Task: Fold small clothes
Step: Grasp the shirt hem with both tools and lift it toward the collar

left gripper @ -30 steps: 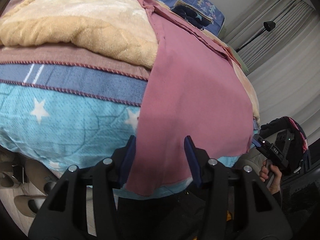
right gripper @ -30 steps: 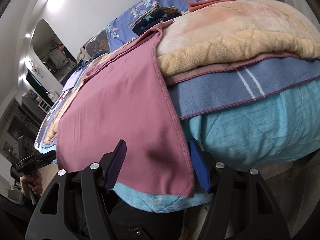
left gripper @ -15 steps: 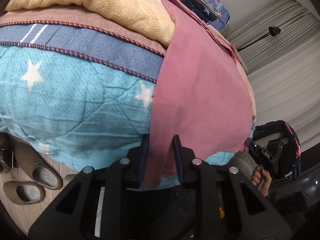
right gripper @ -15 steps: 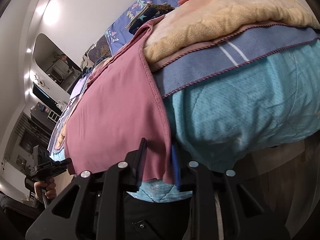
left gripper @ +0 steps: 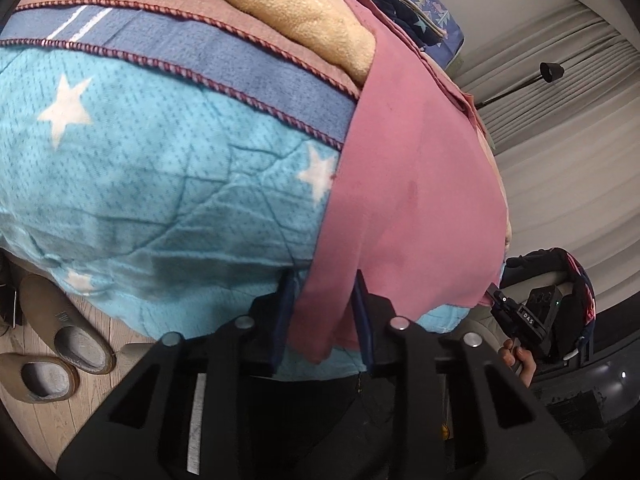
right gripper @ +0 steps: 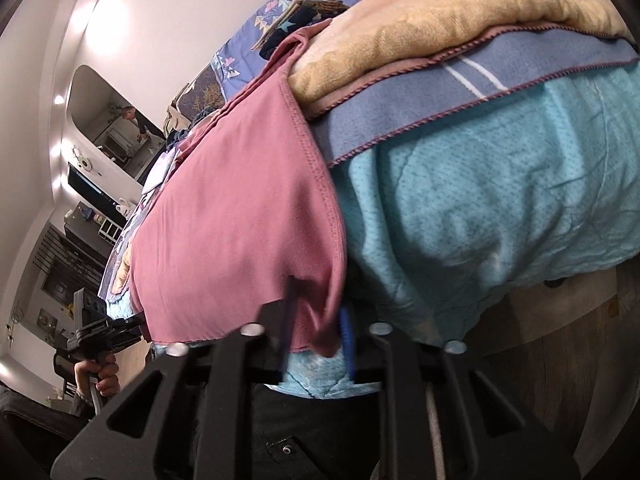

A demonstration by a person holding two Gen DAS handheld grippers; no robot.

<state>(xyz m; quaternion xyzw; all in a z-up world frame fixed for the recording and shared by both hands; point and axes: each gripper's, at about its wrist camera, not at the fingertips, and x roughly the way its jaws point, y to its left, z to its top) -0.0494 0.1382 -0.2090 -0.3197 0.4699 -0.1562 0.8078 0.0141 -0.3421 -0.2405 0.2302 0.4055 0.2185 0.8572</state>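
Observation:
A pink garment lies spread over the bed, its lower hem hanging down the near edge. My left gripper is shut on the hem's left corner, which is bunched between the blue pads. My right gripper has the hem's right corner between its jaws; they are closing and the pads press the cloth. Each wrist view shows the other gripper, held in a hand, at the far corner of the hem: the right gripper and the left gripper.
Under the garment are a turquoise star blanket, a blue striped blanket and a thick yellow blanket. Slippers sit on the wood floor at the left. A floor lamp and curtains stand to the right.
Both grippers' jaws have narrowed from wide open onto the hem corners. The left gripper has sunk a little along the bed's edge. The garment's corners are now bunched.

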